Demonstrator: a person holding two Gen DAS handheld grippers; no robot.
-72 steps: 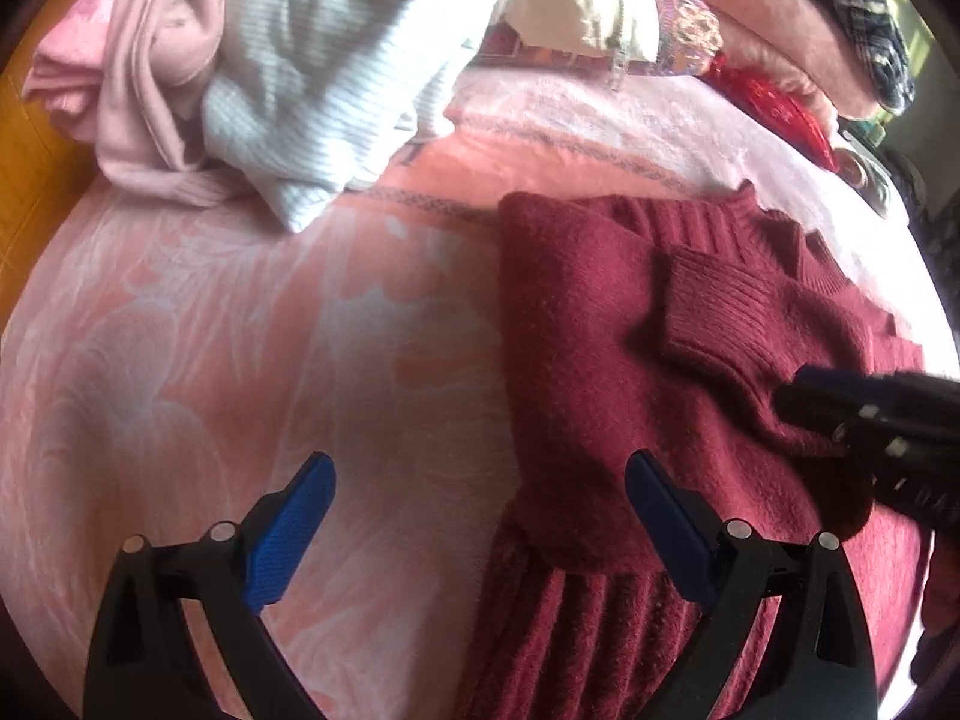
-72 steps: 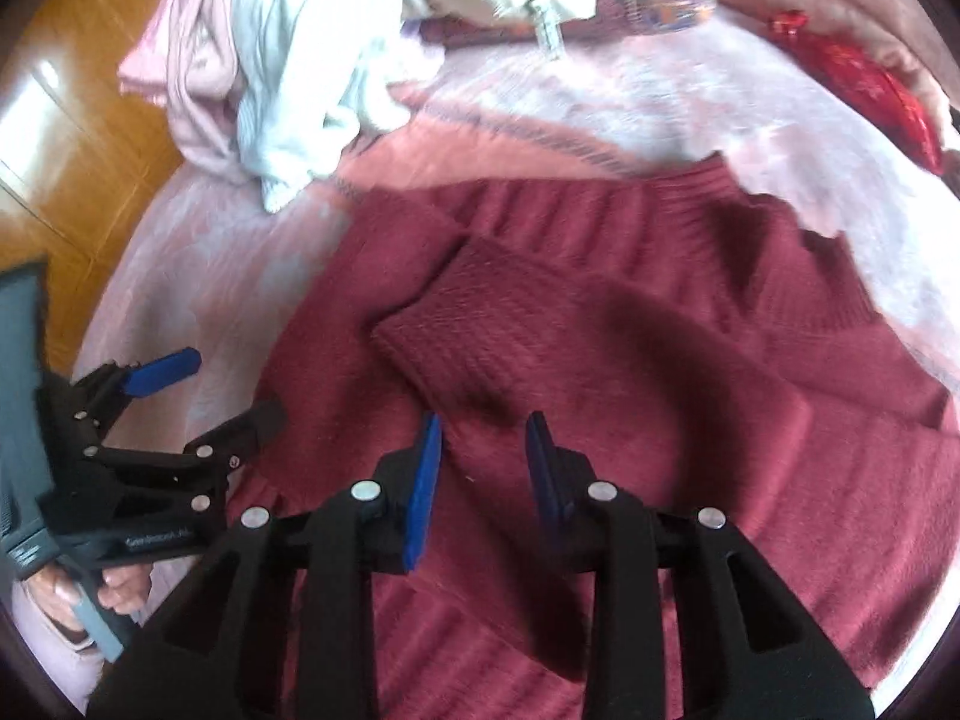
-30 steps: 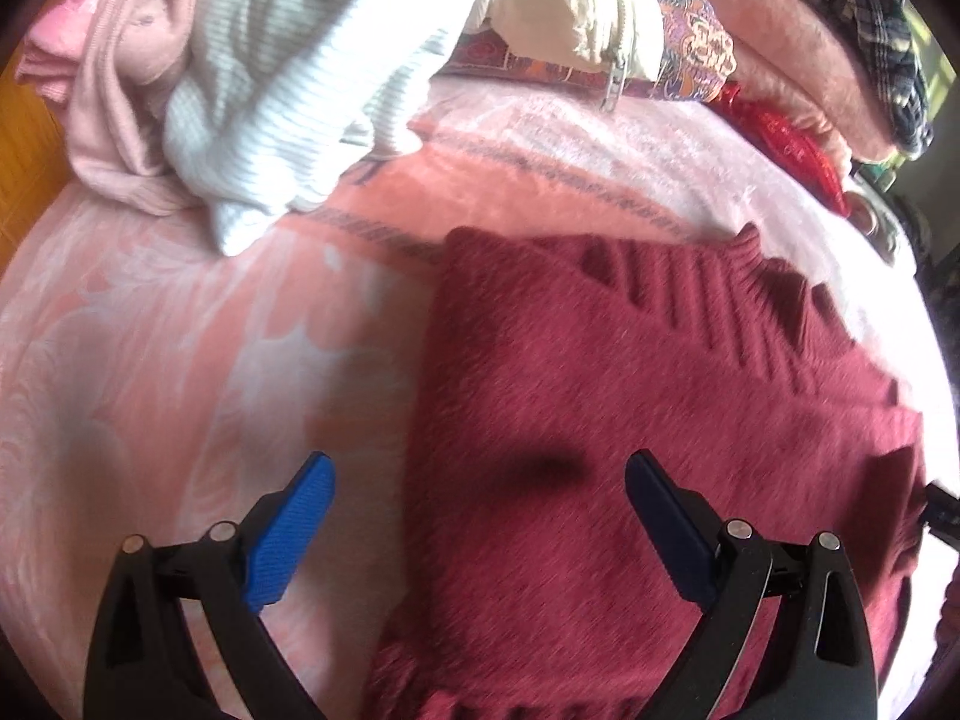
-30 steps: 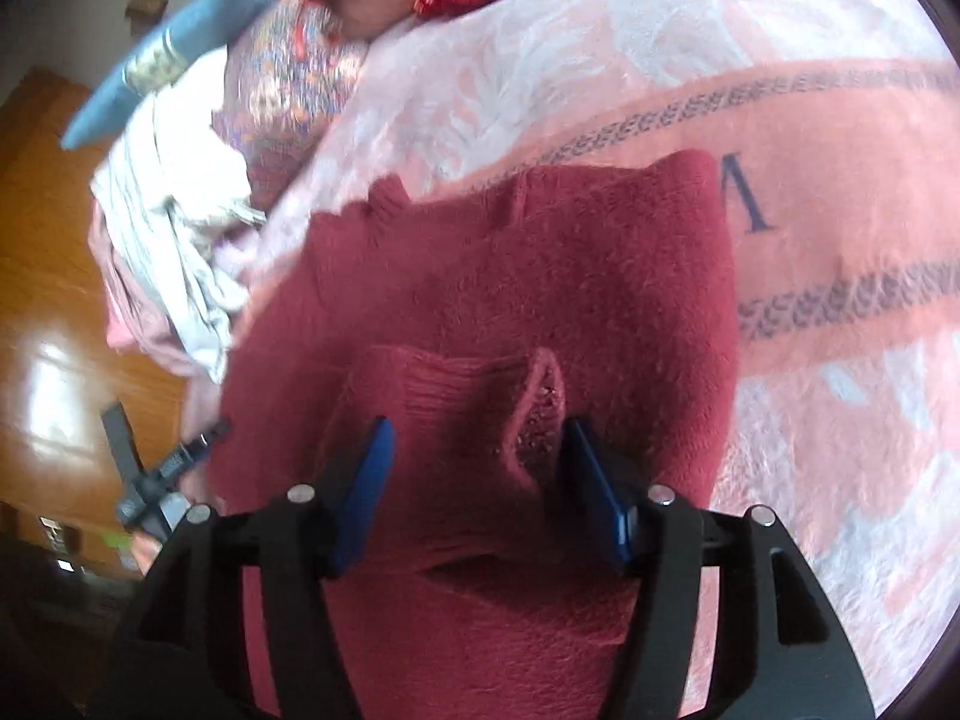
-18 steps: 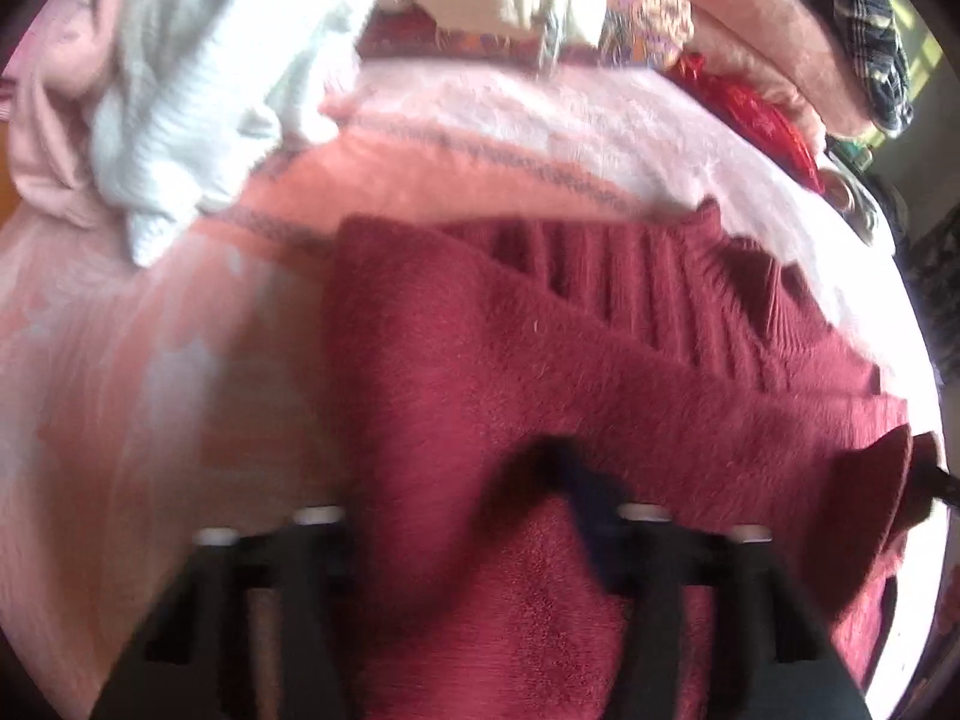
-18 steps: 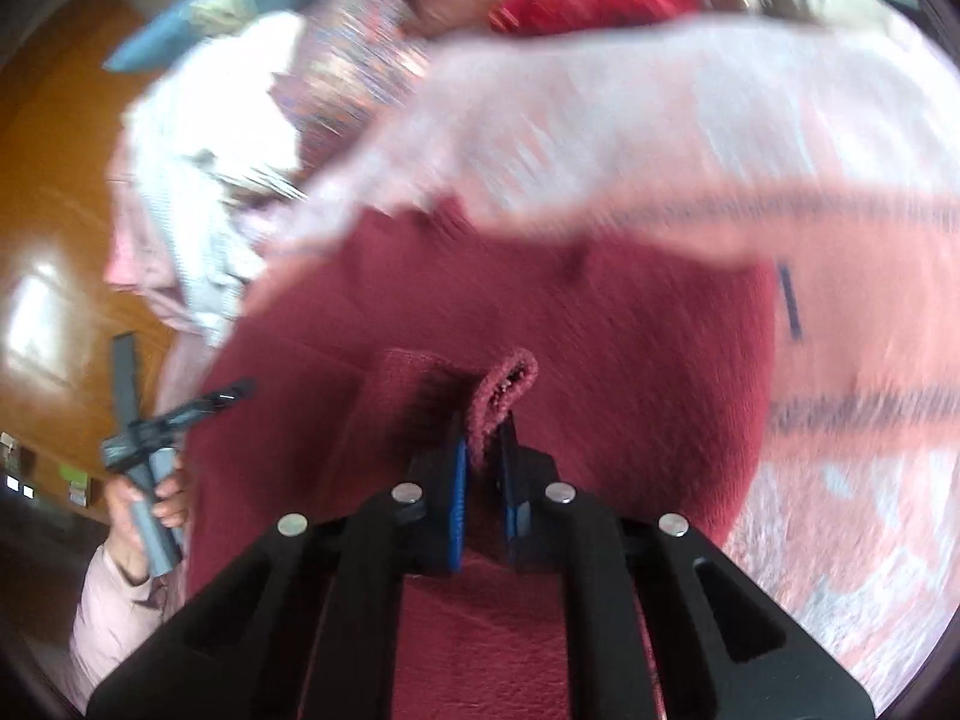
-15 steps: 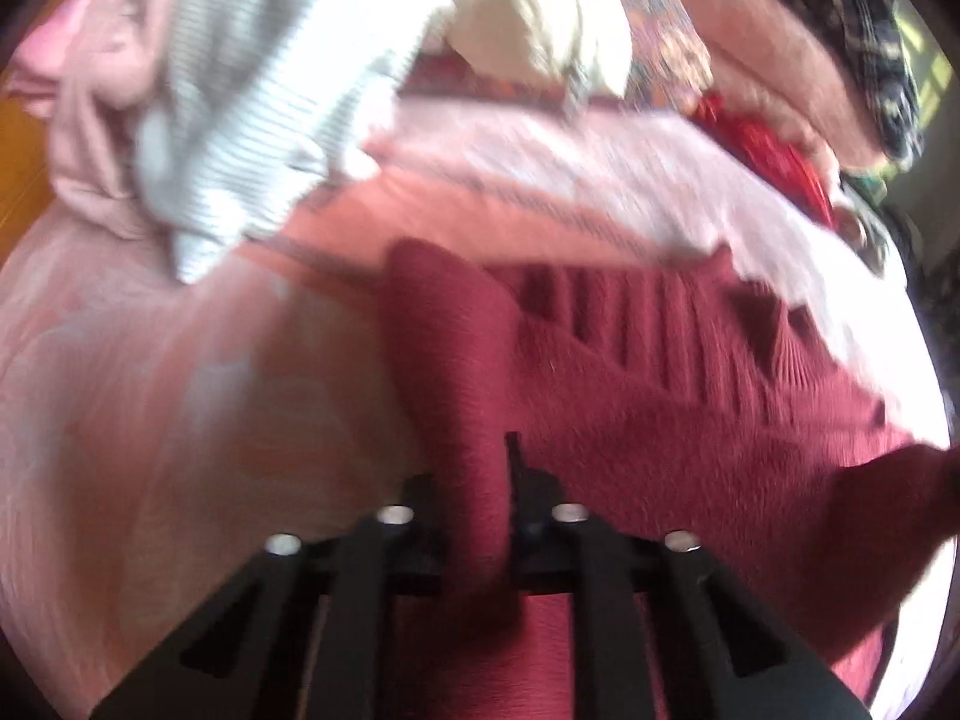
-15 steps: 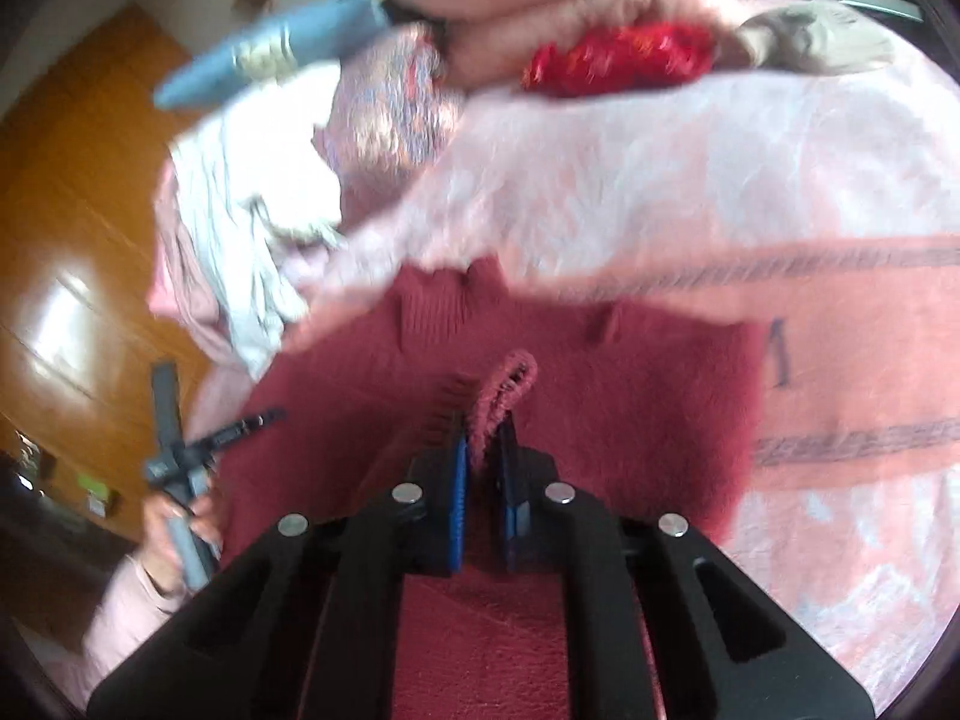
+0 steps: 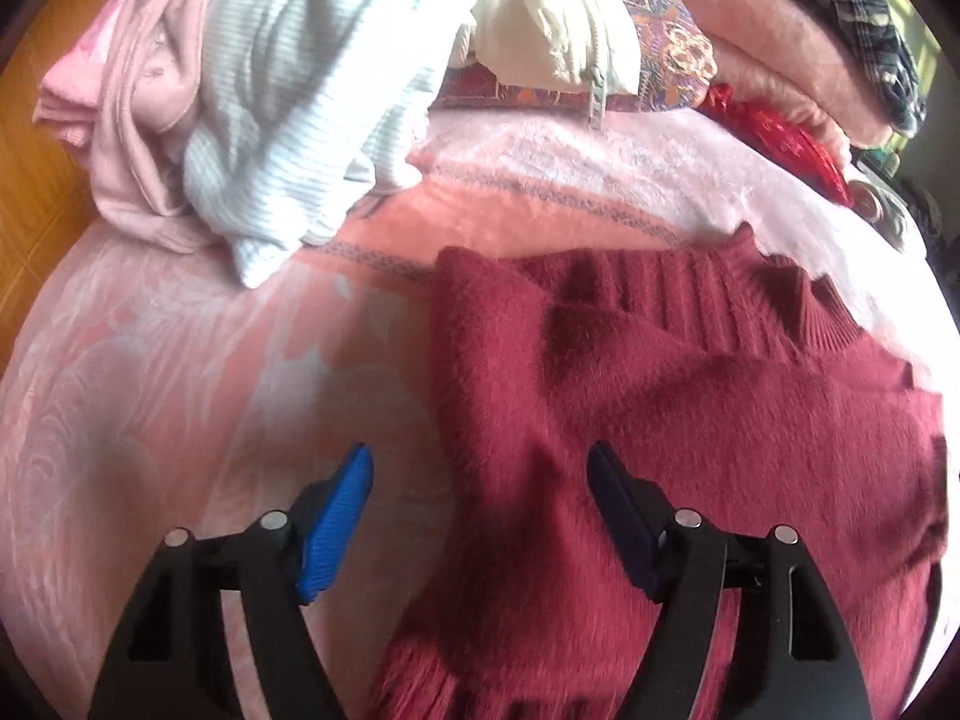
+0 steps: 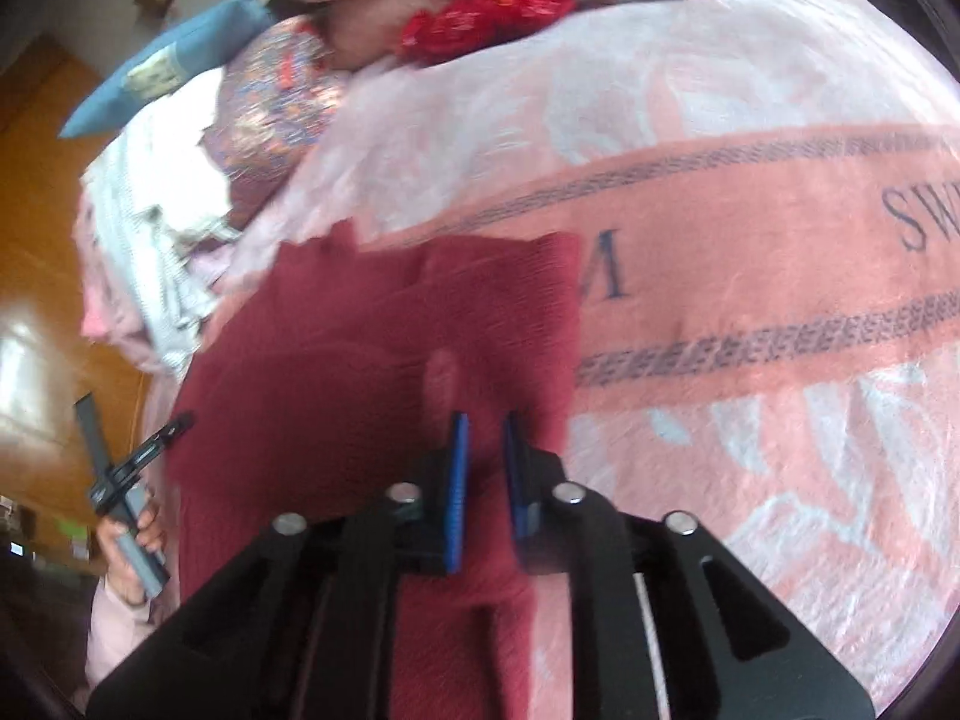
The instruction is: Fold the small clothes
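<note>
No box, basket or other container showed in either view; the clothes lay loose on a bed under a pink blanket (image 9: 180,360).

The maroon sweater (image 9: 690,420) lay flat on the blanket, its ribbed collar toward the far right in the left wrist view and its fringed hem at the near edge. The left gripper (image 9: 480,498) hovered over the sweater's left edge with its fingers (image 9: 336,510) spread and opening; the sweater's edge lay below the gap, but neither blue pad pressed on it.

In the right wrist view the right gripper (image 10: 485,468) stood over the sweater's right part (image 10: 360,372). Its fingers (image 10: 457,480) were close together with a narrow gap and were opening; through the blur, the fabric looked to lie beneath them rather than pinched.

The left wrist view alone showed the heap at the far left in detail: a pale pink garment (image 9: 138,90), a white ribbed top (image 9: 288,90) and a cream garment with a zip (image 9: 552,30), and at the far right a plaid cloth (image 9: 864,18). The right wrist view alone showed dark letters woven into the blanket's salmon band (image 10: 780,228), a blue cloth (image 10: 180,60) at the far left, the orange wooden floor (image 10: 36,240), and the person's hand (image 10: 129,546) holding the other gripper's handle at the near left. A red cloth (image 10: 492,6) and a patterned cushion (image 10: 276,96) appeared in both.
</note>
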